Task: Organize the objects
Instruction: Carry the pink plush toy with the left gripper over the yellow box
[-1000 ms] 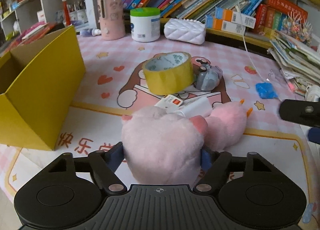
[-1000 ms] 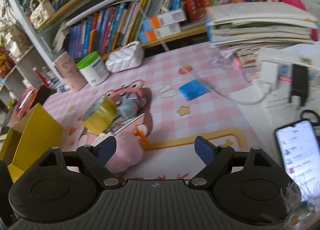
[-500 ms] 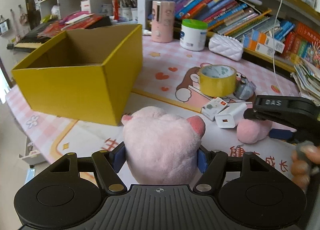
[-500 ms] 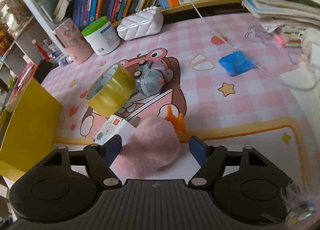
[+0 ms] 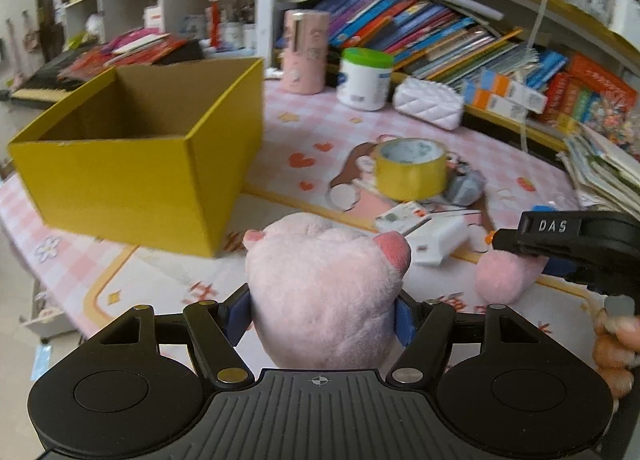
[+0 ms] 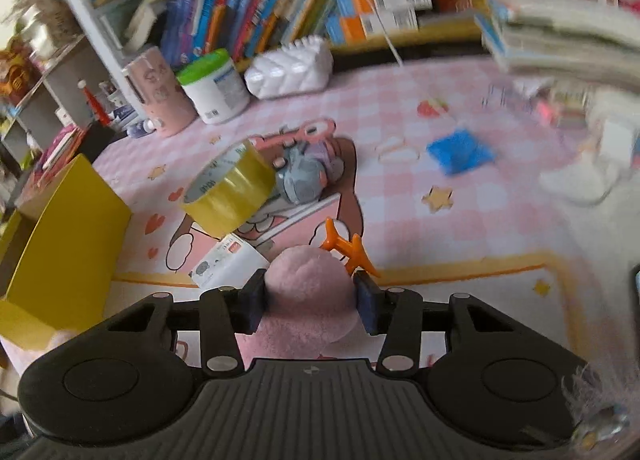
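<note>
Two hand-held grippers work a cluttered pink checked table (image 5: 500, 155) in front of crowded bookshelves. The left gripper (image 5: 322, 310) has its blue pads pressed into both flanks of a pink plush pig (image 5: 324, 284), pinching it (the toy's ears point away from the camera), with the table seen below and beyond it. The open yellow cardboard box (image 5: 132, 147) stands to the far left of the plush, well apart from it.

The right gripper (image 6: 310, 302) is closed down on a second pink plush toy (image 6: 308, 292), its pads touching the soft body on either side; the toy's orange feet (image 6: 346, 246) stick out just past the right pad. In the left wrist view that same gripper's black arm lies over this toy at the right edge.

Just beyond the toys lie a white charger (image 5: 438, 238) and a small white box with a red mark (image 6: 224, 260), touching each other. Farther on, a roll of yellow tape (image 6: 230, 189) leans against a grey toy car (image 6: 304, 175). A blue packet (image 6: 460, 151) lies apart at far right.
</note>
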Tool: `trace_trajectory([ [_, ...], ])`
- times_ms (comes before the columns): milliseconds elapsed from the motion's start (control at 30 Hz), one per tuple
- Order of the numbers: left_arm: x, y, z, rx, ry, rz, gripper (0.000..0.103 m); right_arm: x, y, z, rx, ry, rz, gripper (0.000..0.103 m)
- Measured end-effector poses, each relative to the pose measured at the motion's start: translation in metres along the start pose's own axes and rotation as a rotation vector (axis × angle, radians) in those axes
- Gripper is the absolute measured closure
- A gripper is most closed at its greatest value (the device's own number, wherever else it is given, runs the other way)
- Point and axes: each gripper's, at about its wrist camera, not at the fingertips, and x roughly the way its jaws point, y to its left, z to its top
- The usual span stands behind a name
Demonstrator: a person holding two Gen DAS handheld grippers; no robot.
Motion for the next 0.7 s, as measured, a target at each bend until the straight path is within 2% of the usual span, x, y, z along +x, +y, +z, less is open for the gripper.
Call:
trace_trajectory([
  [233, -0.009, 0.001, 0.012, 0.059, -0.069, -0.109, 0.034, -0.041, 0.026, -0.013, -0.134, -0.090, -0.052, 0.060],
  [367, -0.018, 0.011, 0.012, 0.107, -0.098, -0.171, 0.034, -0.058, 0.045, -0.024, -0.159, -0.135, -0.087, 0.060],
  [533, -0.033, 0.051, 0.003, 0.130, -0.111, -0.212, 0.034, -0.069, 0.078, -0.048, -0.136, -0.136, -0.124, 0.060],
  [700, -0.051, 0.106, -0.003, 0.082, -0.113, -0.198, 0.034, -0.087, 0.126, -0.083, -0.167, -0.130, -0.120, 0.060],
])
